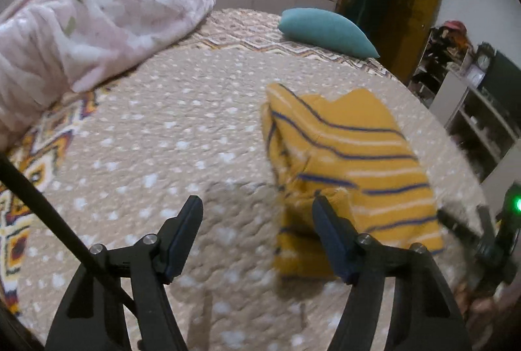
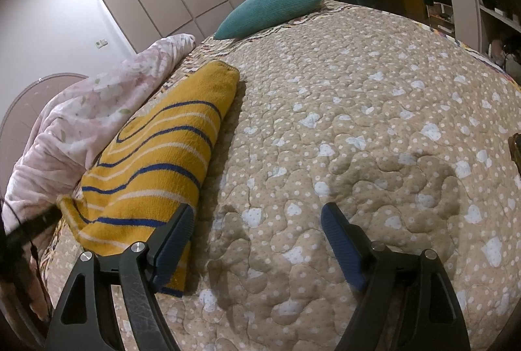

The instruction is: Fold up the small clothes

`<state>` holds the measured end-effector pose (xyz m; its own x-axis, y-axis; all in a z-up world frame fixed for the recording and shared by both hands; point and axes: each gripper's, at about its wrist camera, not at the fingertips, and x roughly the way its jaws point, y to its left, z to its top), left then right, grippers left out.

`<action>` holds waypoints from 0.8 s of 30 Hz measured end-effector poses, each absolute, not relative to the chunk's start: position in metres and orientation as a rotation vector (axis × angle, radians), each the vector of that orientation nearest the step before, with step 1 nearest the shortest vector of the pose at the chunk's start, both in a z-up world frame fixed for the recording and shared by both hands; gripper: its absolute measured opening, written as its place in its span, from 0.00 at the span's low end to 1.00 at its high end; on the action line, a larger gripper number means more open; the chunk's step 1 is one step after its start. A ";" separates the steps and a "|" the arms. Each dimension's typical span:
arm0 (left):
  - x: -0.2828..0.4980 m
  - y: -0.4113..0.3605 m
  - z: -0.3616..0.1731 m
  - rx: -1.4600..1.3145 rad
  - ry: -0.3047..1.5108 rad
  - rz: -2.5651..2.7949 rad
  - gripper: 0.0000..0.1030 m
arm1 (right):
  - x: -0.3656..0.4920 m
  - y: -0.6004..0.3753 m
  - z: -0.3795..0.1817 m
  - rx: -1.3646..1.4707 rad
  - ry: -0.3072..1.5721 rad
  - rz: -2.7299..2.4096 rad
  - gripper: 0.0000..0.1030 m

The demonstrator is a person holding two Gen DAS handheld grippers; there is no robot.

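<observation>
A mustard-yellow garment (image 1: 351, 155) with blue and white stripes lies folded on the beige quilted bedspread (image 1: 162, 139). My left gripper (image 1: 257, 214) hovers open above the quilt. Nothing is between its fingers, and its right finger (image 1: 329, 227) overlaps the garment's near left edge in the view. In the right wrist view the same garment (image 2: 156, 162) stretches away on the left as a long folded strip. My right gripper (image 2: 257, 217) stands open over bare bedspread (image 2: 358, 106), and its left finger (image 2: 177, 230) is in front of the garment's near corner.
A pink floral blanket (image 1: 81, 25) is heaped at the left of the bed (image 2: 81, 123). A teal pillow (image 1: 325, 31) lies at the far end (image 2: 270, 8). Cluttered shelves (image 1: 472, 109) stand beyond the bed's right edge. A dark device with a green light (image 1: 511, 207) shows at the right.
</observation>
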<state>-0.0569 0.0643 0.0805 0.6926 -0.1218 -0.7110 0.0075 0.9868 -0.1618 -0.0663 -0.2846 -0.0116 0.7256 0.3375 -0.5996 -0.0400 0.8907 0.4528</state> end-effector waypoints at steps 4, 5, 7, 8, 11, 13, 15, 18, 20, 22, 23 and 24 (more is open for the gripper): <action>-0.036 0.061 0.074 -0.208 0.809 -0.069 0.67 | -0.066 -0.286 -0.012 0.430 0.734 0.220 0.82; -0.032 0.060 0.069 -0.206 0.826 -0.056 0.67 | -0.066 -0.285 -0.012 0.431 0.734 0.219 0.82; -0.029 0.057 0.050 -0.201 0.876 -0.032 0.67 | -0.067 -0.284 -0.012 0.430 0.735 0.219 0.82; -0.029 0.058 0.043 -0.202 0.886 -0.027 0.67 | -0.067 -0.284 -0.012 0.429 0.735 0.219 0.82; -0.038 0.066 0.024 -0.252 0.864 -0.031 0.68 | -0.068 -0.284 -0.012 0.430 0.734 0.219 0.83; -0.042 0.074 0.019 -0.309 0.845 -0.035 0.73 | -0.068 -0.284 -0.012 0.428 0.735 0.222 0.84; -0.042 0.078 0.017 -0.342 0.843 -0.041 0.76 | -0.066 -0.283 -0.011 0.420 0.741 0.232 0.86; -0.045 0.079 0.016 -0.350 0.827 -0.049 0.76 | -0.064 -0.277 -0.010 0.377 0.761 0.223 0.88; -0.047 0.081 0.015 -0.361 0.816 -0.057 0.76 | -0.063 -0.271 -0.009 0.337 0.772 0.207 0.88; -0.050 0.084 0.016 -0.386 0.815 -0.069 0.76 | -0.063 -0.267 -0.009 0.308 0.781 0.190 0.88; -0.053 0.086 0.016 -0.392 0.816 -0.073 0.76 | -0.063 -0.266 -0.009 0.298 0.784 0.184 0.88; -0.055 0.088 0.016 -0.393 0.819 -0.072 0.76 | -0.063 -0.265 -0.009 0.289 0.788 0.179 0.88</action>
